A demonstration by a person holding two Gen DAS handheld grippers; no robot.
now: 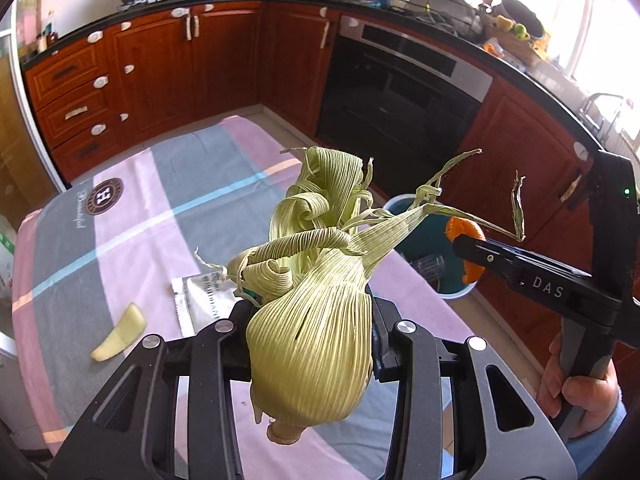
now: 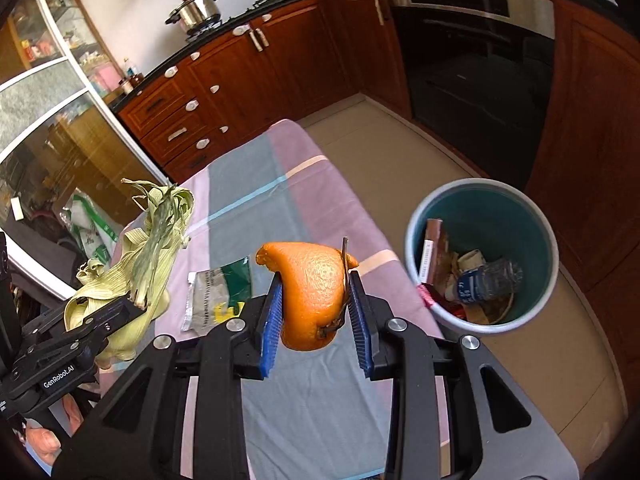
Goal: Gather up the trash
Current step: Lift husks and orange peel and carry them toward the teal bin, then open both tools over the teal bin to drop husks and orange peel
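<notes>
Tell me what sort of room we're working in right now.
A home kitchen, most likely: red-brown wooden cabinets under a dark countertop, a built-in black oven, and a steel lidded pot on the hob.

Both wrist views look steeply down, close over the bench; each shows the cabinets and bin.

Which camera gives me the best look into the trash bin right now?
The right wrist view: the trash bin stands on the floor beside the table, its opening fully visible with bottle and wrappers inside. In the left wrist view the corn husk and right gripper hide most of it.
</notes>
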